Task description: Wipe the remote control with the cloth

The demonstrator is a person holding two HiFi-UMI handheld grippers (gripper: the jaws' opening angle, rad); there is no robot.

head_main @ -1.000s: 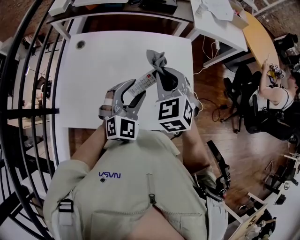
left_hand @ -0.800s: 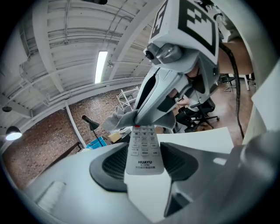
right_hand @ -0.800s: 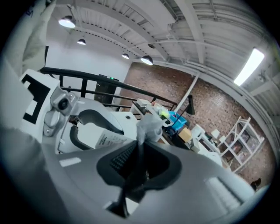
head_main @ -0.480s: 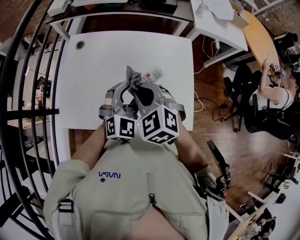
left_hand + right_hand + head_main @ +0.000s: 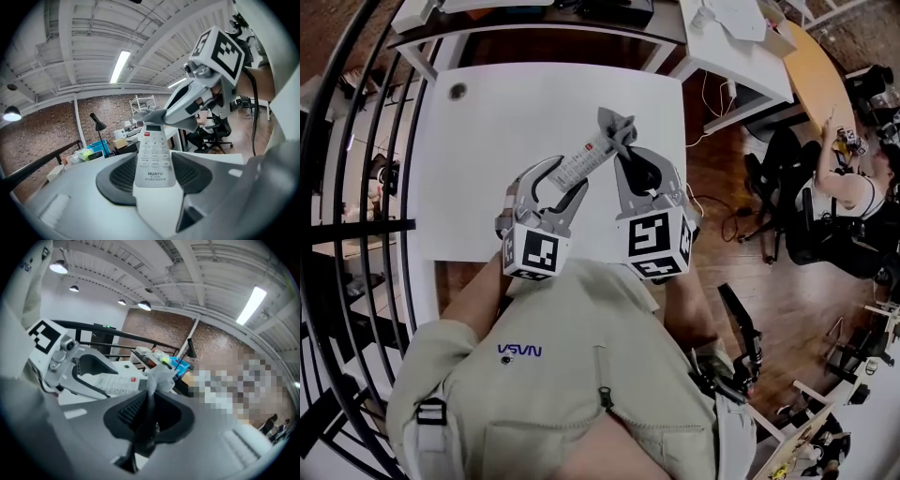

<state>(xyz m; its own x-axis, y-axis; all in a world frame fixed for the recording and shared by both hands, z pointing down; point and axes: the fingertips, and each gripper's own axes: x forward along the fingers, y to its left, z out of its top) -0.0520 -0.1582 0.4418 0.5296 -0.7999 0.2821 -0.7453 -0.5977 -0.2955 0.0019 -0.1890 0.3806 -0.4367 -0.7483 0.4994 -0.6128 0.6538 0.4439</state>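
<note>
The left tongs (image 5: pixel 565 184) pinch the remote (image 5: pixel 587 157) by its lower end, one pad on each long edge, and hold it in the air above the white table (image 5: pixel 487 122). In the head view the remote points from these tongs toward 1 o'clock, with the button side up. It is a stiff and light plastic bar, so I judge that a grip at one end is enough to carry it. Its smooth sides may slip or turn between the pads if the wiping pushes hard on the free end. The best place to hold it seems to be the bare part below the buttons, as now, because then the buttons and the small screen are free for wiping.

The cloth (image 5: pixel 617 126) is at the far tip of the remote, at 1 o'clock from its middle, touching or just over the end with the red button. It is soft and thin and folds easily; a loose bunch of it stands out in front of the pads. The right tongs (image 5: pixel 625 150) are almost pressed together, pinching a fold of it. Such a cloth gives little force, so it probably needs a light drag along the length, with the pinch close to the bunch so that it does not flop.
</note>
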